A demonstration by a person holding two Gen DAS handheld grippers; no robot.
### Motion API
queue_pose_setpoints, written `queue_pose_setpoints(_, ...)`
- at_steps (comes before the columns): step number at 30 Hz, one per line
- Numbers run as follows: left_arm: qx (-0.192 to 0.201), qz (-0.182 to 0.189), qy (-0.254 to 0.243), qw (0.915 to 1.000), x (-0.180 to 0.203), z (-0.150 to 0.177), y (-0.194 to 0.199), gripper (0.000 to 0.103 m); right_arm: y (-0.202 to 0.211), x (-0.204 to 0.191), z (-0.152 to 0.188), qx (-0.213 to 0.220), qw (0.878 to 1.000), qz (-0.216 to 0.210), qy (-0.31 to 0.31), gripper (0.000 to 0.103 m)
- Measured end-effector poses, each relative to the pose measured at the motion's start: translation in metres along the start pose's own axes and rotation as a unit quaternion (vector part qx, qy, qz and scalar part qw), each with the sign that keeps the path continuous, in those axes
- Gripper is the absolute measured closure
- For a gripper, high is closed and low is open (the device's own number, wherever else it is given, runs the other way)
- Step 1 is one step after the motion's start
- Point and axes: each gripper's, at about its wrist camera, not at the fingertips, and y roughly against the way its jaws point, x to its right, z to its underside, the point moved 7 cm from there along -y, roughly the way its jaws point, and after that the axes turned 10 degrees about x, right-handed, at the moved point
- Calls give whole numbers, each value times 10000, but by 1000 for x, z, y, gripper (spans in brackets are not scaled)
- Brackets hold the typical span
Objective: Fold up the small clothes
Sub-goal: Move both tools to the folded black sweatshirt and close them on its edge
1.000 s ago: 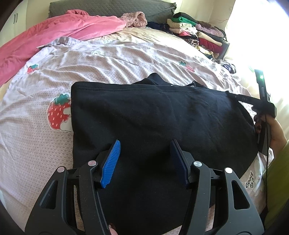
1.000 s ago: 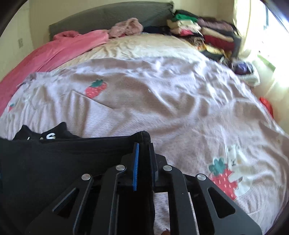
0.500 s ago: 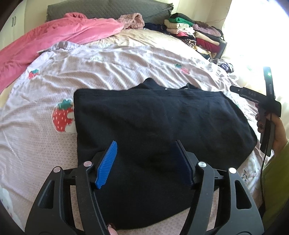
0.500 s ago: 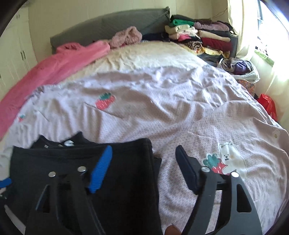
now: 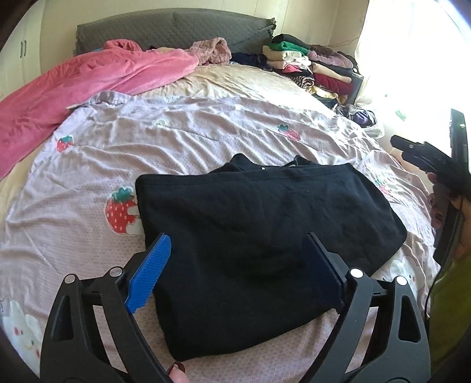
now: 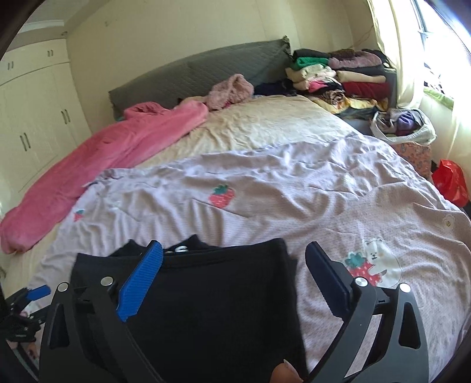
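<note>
A black garment (image 5: 265,229) lies folded flat on the lilac strawberry-print sheet (image 5: 182,147); it also shows in the right wrist view (image 6: 212,300). My left gripper (image 5: 235,265) is open and empty, raised above the garment's near edge. My right gripper (image 6: 232,277) is open and empty, above the garment's right edge. The right gripper also shows at the right of the left wrist view (image 5: 426,159). The left gripper shows at the lower left of the right wrist view (image 6: 29,297).
A pink blanket (image 5: 88,79) lies along the bed's far left. Stacks of folded clothes (image 5: 309,64) sit at the far right by the grey headboard (image 5: 176,26). A white bag of clothes (image 6: 403,123) and a red bag (image 6: 450,182) stand beside the bed.
My right gripper let go of the garment's corner, opened and rose. Both grippers pulled back from the garment, which now lies flat.
</note>
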Motion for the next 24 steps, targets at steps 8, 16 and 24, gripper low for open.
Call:
queue_pose_setpoints(8, 59, -319, 142, 9994, -25, -7, 3, 10, 35, -85, 14, 65, 9945, -789, 692, 5)
queue_pose_setpoints(16, 205, -613, 751, 9951, -75, -16, 10, 10, 49, -177, 59, -263, 9755, -1693, 1381, 5)
queue_pose_setpoints(24, 247, -622, 1221, 9903, -101, -11, -3, 10, 41, -242, 127, -661, 9449, -2015, 2495, 5)
